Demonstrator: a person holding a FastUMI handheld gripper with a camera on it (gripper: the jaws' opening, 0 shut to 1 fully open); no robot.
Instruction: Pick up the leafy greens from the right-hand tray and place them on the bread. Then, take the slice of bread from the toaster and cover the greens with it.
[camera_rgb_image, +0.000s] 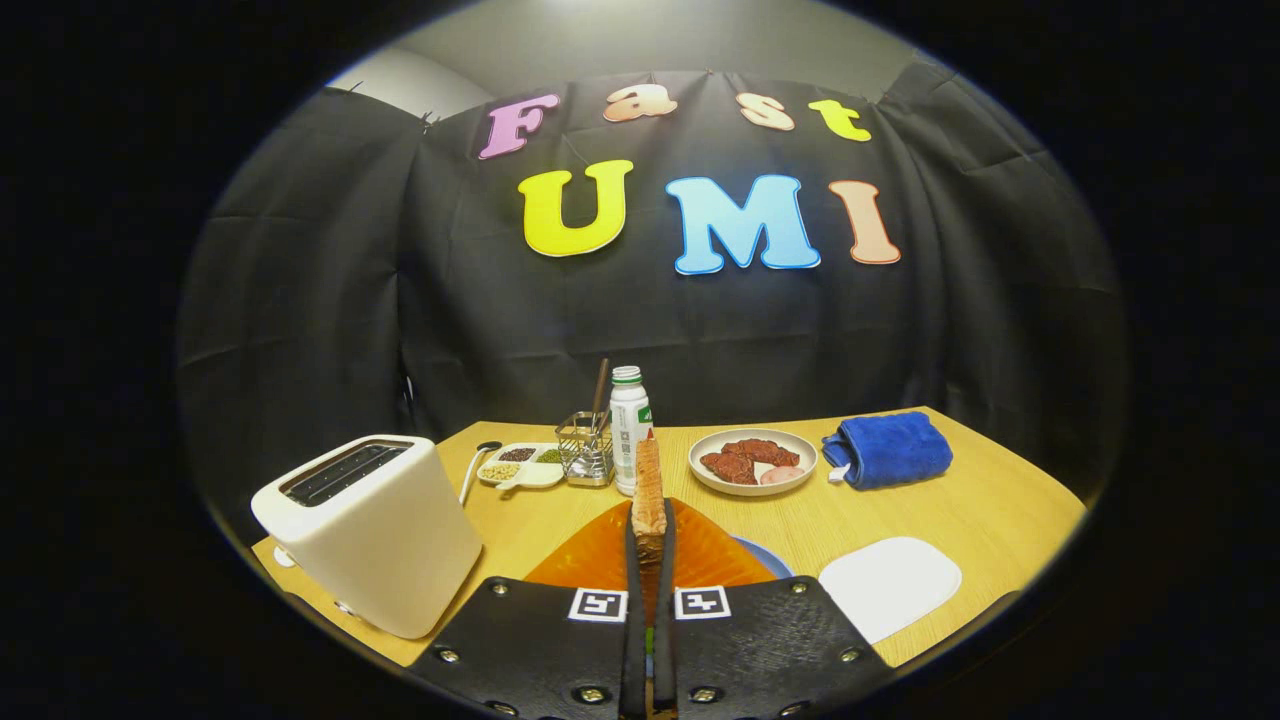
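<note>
Holding a bread slice (649, 488) edge-on, upright between nearly closed tool (649, 560) fingers above an orange plate (600, 555), right of the toaster (370, 530); thin grip risks tilting and missing the greens.

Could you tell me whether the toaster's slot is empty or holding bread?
Empty: the toaster slot shows bare; the bread slice stands upright, pinched by the gripper.

No text, brand or number can be read. The bottle (630, 428) carries a green and white label, but its print is too small to make out. Each side of the gripper (649, 530) bears a square black-and-white marker (598, 604), a coded pattern and not lettering. Its jaws stand nearly closed, both pressing on the bread slice (648, 488) held upright on edge.
</note>
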